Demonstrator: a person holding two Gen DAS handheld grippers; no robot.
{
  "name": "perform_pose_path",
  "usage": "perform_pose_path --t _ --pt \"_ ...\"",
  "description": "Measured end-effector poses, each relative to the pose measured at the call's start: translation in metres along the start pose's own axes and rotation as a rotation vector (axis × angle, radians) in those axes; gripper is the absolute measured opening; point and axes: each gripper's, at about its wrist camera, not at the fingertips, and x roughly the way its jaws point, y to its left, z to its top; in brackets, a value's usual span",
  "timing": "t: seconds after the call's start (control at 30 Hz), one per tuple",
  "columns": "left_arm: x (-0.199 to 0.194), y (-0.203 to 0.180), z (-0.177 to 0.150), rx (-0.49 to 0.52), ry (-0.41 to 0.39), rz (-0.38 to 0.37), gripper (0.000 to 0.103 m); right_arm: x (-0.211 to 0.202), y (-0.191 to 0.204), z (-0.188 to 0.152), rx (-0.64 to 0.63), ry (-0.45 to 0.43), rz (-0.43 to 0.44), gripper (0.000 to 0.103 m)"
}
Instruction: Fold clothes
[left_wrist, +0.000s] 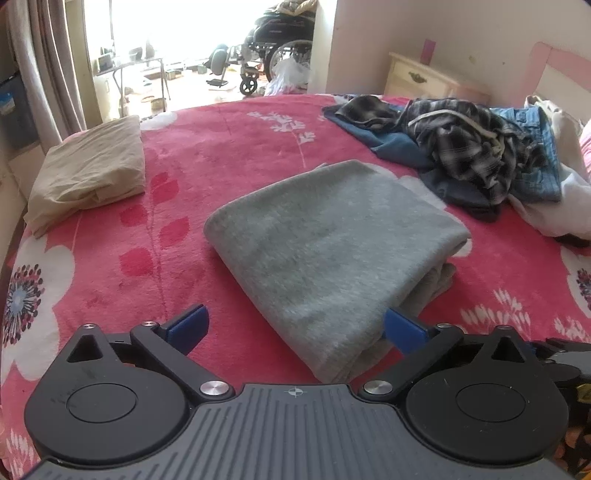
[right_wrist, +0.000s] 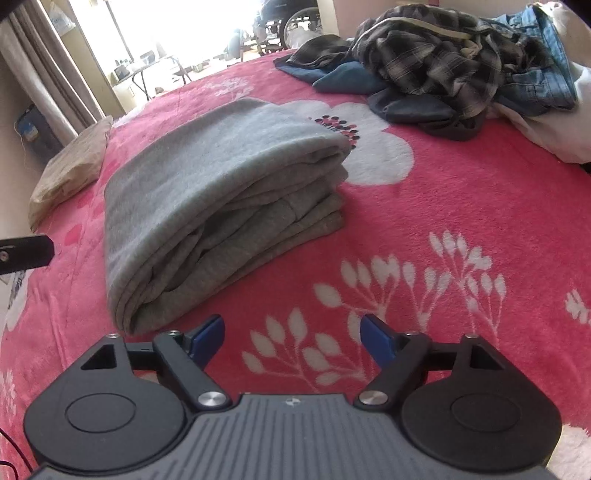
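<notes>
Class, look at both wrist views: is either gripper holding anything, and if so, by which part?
Nothing is held. The left gripper and right gripper both stand open; the folded grey garment lies free on the bed.

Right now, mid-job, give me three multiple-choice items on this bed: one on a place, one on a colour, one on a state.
1. Where is the unfolded clothes pile?
A. far right of the bed
B. on the floor
C. under the beige bundle

2. What colour is the folded garment in the middle?
A. blue
B. grey
C. white

3. How is the right tool?
A. shut on cloth
B. open, empty
C. out of view

Answers: 1 A, it lies crumpled at the far right; 2 B, grey fabric shows; 3 B, only the pink blanket shows between its fingers.
</notes>
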Motion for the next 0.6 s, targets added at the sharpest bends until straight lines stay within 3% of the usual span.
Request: perform_pose_path --t 0.3,0.6 --pt "-0.0017 -0.0035 -0.0008 -0.018 0.000 0.024 0.103 -0.0043 0.0010 0.0011 -0.005 -0.028 -0.007 0.094" --pt "0.0059 0.0049 -0.0034 -0.062 0.039 0.046 0.103 -0.0061 0.0096 0.0042 -0.011 0.017 -0.060 0.095"
